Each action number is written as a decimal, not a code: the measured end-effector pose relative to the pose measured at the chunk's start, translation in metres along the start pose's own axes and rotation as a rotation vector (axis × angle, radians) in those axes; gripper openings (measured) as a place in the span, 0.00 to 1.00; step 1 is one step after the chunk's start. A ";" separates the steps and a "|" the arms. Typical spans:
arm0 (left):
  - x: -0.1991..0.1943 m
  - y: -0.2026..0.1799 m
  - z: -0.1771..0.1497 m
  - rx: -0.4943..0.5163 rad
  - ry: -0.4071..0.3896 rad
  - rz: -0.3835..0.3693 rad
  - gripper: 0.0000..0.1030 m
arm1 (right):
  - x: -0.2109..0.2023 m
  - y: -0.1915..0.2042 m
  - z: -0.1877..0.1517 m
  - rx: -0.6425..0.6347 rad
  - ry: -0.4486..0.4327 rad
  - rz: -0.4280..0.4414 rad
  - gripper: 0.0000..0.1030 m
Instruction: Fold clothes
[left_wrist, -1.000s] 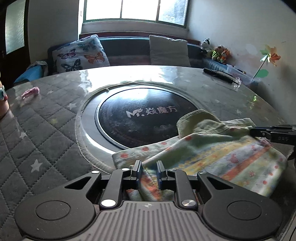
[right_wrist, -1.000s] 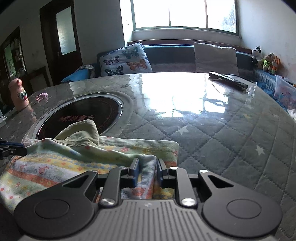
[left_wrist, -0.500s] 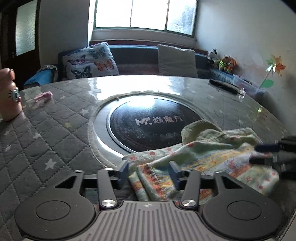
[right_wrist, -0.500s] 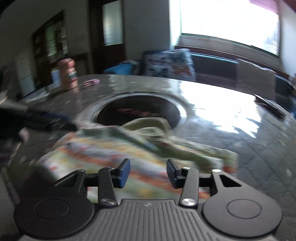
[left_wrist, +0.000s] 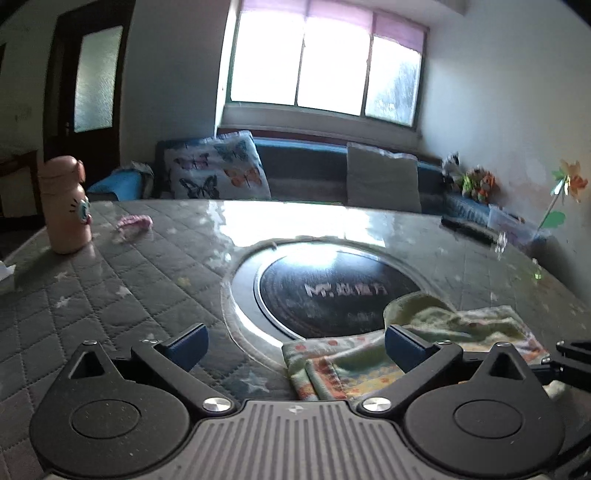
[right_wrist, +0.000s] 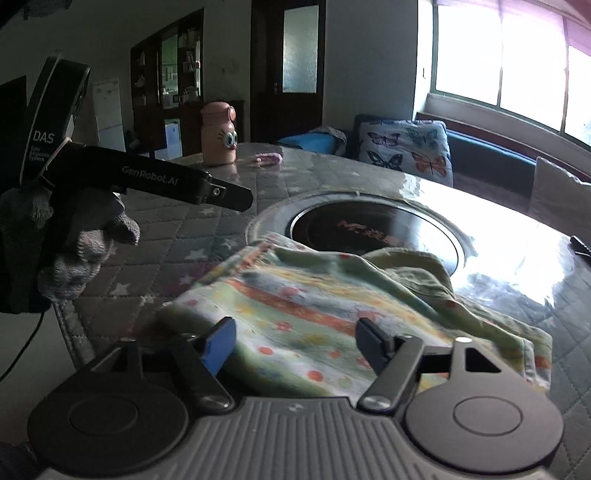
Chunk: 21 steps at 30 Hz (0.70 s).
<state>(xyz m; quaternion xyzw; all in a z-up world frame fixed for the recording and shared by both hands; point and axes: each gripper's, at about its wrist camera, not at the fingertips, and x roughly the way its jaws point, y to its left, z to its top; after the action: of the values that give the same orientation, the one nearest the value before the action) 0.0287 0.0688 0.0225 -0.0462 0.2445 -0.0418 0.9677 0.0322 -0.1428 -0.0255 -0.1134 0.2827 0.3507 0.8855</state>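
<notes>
done: your garment (right_wrist: 314, 295) lies folded over on the table (left_wrist: 129, 288) | left gripper (left_wrist: 295, 343) and right gripper (right_wrist: 295, 343): jaws opening, holding nothing | left: tidy, maybe another fold

Garment (right_wrist: 306, 295): pale green and yellow, with orange and blue stripes and red dots.
Desk (left_wrist: 122, 291) cover: grey quilted diamonds with pale stars.
Round inset (left_wrist: 332, 295): black with white lettering, silver rim.
Bottle (left_wrist: 66, 206): peach-pink with a cartoon eye.
Pillow (left_wrist: 218, 171): white with blue, black and orange butterflies.
Hand-held gripper pads (right_wrist: 219, 345): blue on black arms.
</notes>
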 end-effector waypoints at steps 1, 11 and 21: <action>-0.001 0.001 0.000 -0.003 0.000 0.010 1.00 | -0.003 0.002 0.000 0.001 -0.010 0.004 0.77; -0.004 0.005 -0.007 -0.037 0.041 0.046 1.00 | -0.029 0.012 -0.003 0.002 -0.137 -0.051 1.00; -0.008 0.005 -0.011 -0.047 0.059 0.045 1.00 | -0.012 0.022 -0.003 0.001 -0.126 0.001 1.00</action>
<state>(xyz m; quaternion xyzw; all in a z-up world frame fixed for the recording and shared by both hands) 0.0173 0.0734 0.0163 -0.0622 0.2750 -0.0159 0.9593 0.0089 -0.1350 -0.0210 -0.0902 0.2265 0.3575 0.9015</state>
